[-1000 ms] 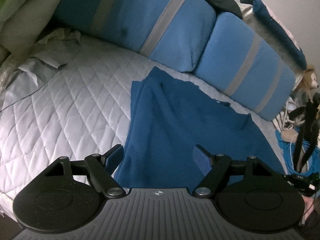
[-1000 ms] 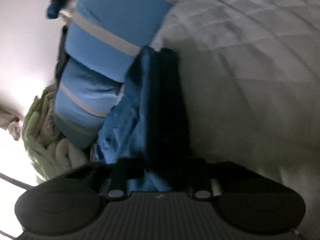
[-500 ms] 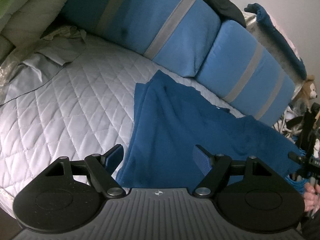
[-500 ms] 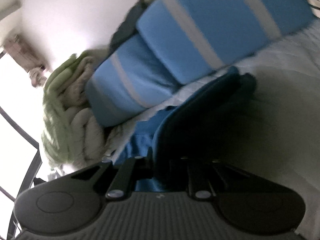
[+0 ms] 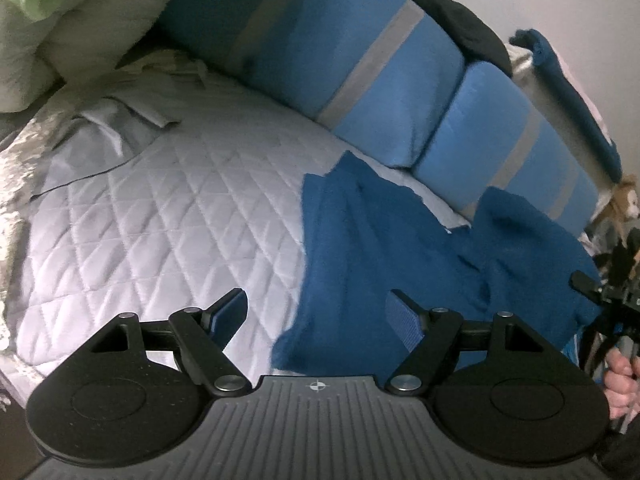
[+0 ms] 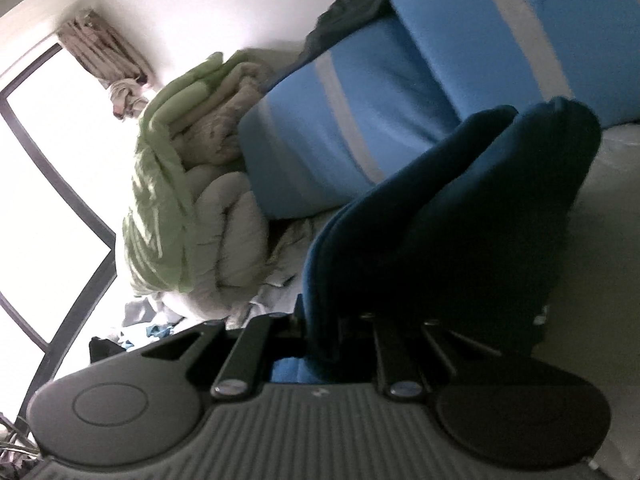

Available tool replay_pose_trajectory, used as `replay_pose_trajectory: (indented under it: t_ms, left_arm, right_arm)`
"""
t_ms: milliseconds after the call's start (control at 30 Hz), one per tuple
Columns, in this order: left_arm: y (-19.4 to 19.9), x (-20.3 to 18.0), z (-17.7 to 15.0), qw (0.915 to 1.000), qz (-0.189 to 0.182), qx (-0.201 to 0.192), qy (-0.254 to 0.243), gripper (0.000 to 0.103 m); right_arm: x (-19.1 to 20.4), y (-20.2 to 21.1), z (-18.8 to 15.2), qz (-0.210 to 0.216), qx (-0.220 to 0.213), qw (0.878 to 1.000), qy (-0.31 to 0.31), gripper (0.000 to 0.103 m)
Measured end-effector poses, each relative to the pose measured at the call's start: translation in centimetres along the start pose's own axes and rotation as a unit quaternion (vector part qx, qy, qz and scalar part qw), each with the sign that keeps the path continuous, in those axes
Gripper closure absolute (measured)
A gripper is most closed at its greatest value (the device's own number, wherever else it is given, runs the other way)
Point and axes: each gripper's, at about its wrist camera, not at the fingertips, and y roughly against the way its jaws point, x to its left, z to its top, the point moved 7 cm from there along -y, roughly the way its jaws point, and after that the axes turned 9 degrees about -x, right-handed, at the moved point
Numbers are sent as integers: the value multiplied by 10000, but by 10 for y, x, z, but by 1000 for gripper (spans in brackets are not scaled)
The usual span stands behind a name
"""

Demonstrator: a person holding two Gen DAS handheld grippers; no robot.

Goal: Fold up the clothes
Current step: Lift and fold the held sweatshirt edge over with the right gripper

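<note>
Quilted mattress (image 5: 160,220) below: left gripper (image 5: 316,312) gapes empty; right gripper (image 6: 340,344) apparently clamps the blue garment (image 5: 380,248).

We count one dark blue garment (image 5: 384,248), two blue bolsters with grey stripes (image 5: 344,52), one quilted white bed (image 5: 160,216), one rolled green-and-cream quilt (image 6: 188,184), one stuffed toy (image 5: 626,200), two grippers, the left gripper (image 5: 316,312) and the right gripper (image 6: 340,340), one window (image 6: 44,184)
</note>
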Motion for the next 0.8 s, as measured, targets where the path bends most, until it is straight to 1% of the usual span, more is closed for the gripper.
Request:
replay_pose_trajectory:
  t_ms: [133,233,333,433,467,567,667,800]
  left_arm:
    - [9,16,2,9998,130,-49,108,27]
    - [17,29,5,9995,248,-85,195,27]
    - [24,44,8,9988,369,-118,301,27]
    - [29,55,8,9982,451,-135,384,27]
    - [31,59,8,9980,471,-138,406,27]
    - [32,66,8,9977,504,-124,445,27]
    - [32,70,8,9975,515,-119,473,27]
    - [30,73,7,9972,507,-114,532,27]
  right_arm:
    - [27,-43,-5,326,103,9994,-34,90]
    - [54,-93,-20,463,324,9983,164,90]
    - [75,-145,-52,466,773,9945,530,90]
    - [79,-183,-95,198,1345,9862,946,90]
    - [78,-191,-107,111,1523,9825,1065,90]
    - [79,-201,-130,-82,1822,9713,1527,91]
    - [87,-204,-137,-172,1966,9639,1785,91]
    - [93,-203,-138,-253,2054,9575,2007,91]
